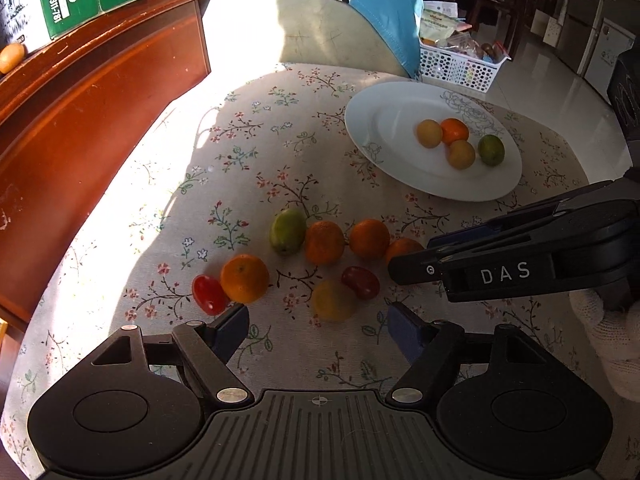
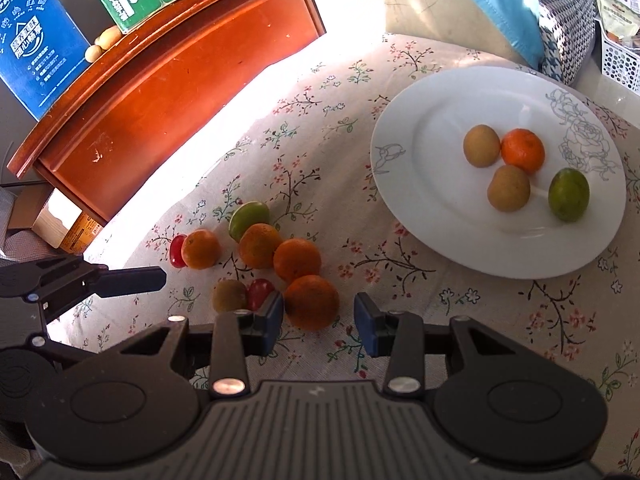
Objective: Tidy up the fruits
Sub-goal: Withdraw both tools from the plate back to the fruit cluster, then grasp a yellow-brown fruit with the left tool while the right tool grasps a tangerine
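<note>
- Left wrist view: left gripper (image 1: 318,330) hangs over the fruit pile (image 1: 320,258) on the table (image 1: 224,148), jaws wide apart, nothing between them. The yellow fruit (image 1: 334,300) sits just ahead of the gap, so that looks like its pick.
- A red tomato (image 1: 209,294) and an orange (image 1: 244,278) lie on the pile's left edge, touching each other, just beyond the left pad.
- The plate (image 1: 384,112) is beyond the pile to the right and holds four fruits (image 1: 460,142) bunched together; likely the sorting target.
- Right gripper (image 1: 416,264) comes in from the right at the pile's near-right edge, hiding part of an orange there.
- Right wrist view: right gripper (image 2: 319,316) has jaws part open, straddling the nearest orange (image 2: 311,300). The left pad is at its side, the right pad clear of it, so no clamp yet.
- The rest of the pile (image 2: 256,248) runs away from that orange to the left; the plate (image 2: 404,168) is up right of the pile, with room near the pile side.
- Left gripper (image 2: 132,278) pokes in from the left, beside the pile; its jaw state is not readable here.
</note>
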`<state>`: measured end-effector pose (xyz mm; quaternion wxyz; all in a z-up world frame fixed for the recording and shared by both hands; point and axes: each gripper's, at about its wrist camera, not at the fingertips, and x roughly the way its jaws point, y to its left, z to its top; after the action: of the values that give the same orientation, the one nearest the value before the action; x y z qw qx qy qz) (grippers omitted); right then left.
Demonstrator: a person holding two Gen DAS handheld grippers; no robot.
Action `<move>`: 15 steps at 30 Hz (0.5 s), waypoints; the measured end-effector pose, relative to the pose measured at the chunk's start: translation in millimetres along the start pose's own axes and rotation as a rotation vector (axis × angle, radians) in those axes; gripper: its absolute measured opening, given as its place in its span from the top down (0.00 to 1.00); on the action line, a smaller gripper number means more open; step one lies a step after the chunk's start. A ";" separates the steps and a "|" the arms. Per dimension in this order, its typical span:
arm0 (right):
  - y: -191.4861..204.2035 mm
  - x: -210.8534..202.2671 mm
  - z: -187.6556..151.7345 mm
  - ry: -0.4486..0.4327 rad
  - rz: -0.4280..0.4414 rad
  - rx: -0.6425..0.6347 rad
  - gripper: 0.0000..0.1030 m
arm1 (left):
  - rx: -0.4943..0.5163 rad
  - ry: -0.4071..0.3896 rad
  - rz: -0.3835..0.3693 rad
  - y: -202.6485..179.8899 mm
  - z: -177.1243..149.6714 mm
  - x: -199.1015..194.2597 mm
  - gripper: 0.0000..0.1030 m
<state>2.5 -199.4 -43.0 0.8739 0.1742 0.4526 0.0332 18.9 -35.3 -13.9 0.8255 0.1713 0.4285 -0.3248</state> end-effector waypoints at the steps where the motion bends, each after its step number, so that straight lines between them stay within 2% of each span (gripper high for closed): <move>1: 0.1 1.1 0.1 0.002 -0.004 0.000 0.61 | 0.009 -0.004 0.000 -1.4 -0.7 0.7 0.27; 6: 0.7 2.6 -0.1 -0.001 -0.010 -0.001 0.61 | 0.021 -0.020 -0.004 -1.8 -1.2 4.9 0.28; 12: 0.6 3.2 -0.2 -0.004 -0.011 -0.002 0.62 | 0.034 -0.015 0.000 -1.4 -1.9 14.4 0.43; 15: 0.6 3.3 -0.1 -0.004 -0.011 -0.002 0.63 | 0.036 -0.018 -0.003 -0.7 -2.0 16.2 0.45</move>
<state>4.4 -198.1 -45.4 0.8752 0.1707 0.4519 0.0284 24.0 -40.9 -28.3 0.8256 0.1826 0.4155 -0.3352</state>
